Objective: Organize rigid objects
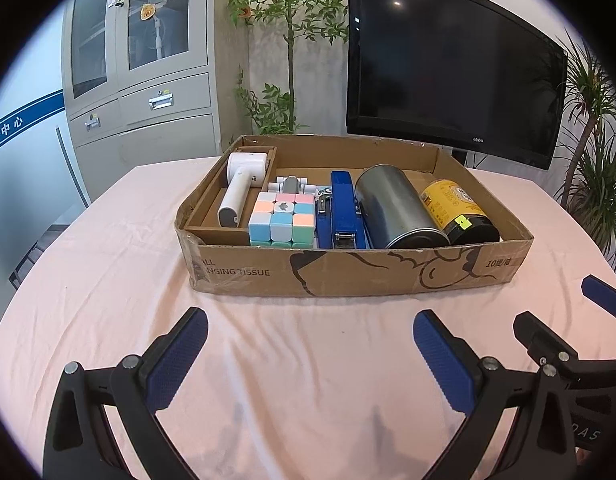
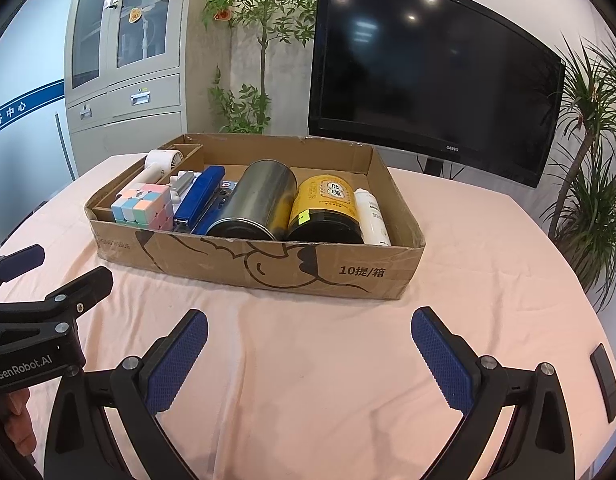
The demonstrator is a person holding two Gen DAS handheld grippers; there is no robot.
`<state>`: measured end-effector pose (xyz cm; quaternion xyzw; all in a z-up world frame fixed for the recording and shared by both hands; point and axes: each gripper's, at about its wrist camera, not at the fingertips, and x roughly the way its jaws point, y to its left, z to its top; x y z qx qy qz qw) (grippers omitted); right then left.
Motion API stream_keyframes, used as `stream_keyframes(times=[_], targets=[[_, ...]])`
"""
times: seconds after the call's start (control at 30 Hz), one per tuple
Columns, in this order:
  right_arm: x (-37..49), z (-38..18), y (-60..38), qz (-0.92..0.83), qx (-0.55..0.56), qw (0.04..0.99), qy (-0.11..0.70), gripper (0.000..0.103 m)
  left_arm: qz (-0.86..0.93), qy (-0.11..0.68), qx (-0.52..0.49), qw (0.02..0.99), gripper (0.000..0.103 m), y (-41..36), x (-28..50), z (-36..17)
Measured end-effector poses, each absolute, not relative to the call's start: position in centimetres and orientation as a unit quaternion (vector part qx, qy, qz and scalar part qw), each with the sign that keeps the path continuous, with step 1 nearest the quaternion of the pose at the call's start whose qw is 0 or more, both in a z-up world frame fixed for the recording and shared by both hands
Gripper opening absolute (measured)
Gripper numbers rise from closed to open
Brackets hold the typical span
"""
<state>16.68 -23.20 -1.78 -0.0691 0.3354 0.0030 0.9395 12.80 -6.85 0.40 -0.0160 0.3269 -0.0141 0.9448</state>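
Observation:
A shallow cardboard box (image 1: pixel 388 276) (image 2: pixel 348 272) sits on the pink tablecloth. Lying in it from left to right are a white handheld fan (image 1: pixel 239 184) (image 2: pixel 155 166), a pastel puzzle cube (image 1: pixel 281 220) (image 2: pixel 141 204), a blue stapler (image 1: pixel 344 208) (image 2: pixel 197 196), a steel can (image 1: pixel 396 208) (image 2: pixel 255 200), a yellow-and-black jar (image 1: pixel 460 208) (image 2: pixel 324 208) and a white bottle (image 2: pixel 372 216). My left gripper (image 1: pixel 310 340) and right gripper (image 2: pixel 310 340) are both open and empty, low over the cloth in front of the box.
A small grey and white object (image 1: pixel 291 186) lies behind the cube. A black monitor (image 1: pixel 448 60) stands behind the box, with a grey cabinet (image 1: pixel 139 60) and potted plants (image 1: pixel 283 20) around it. A dark flat object (image 2: pixel 606 380) lies at the table's right edge.

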Motion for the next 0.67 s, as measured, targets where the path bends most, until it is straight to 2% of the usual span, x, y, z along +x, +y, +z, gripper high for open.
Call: stream_keyframes(times=[0.67], targets=[[17.3,-2.2,-22.8,0.006,-0.070,0.938,0.338,0.102,-0.025,0.312,-0.009,0.950,0.102,-5.9,14.6,0.5]])
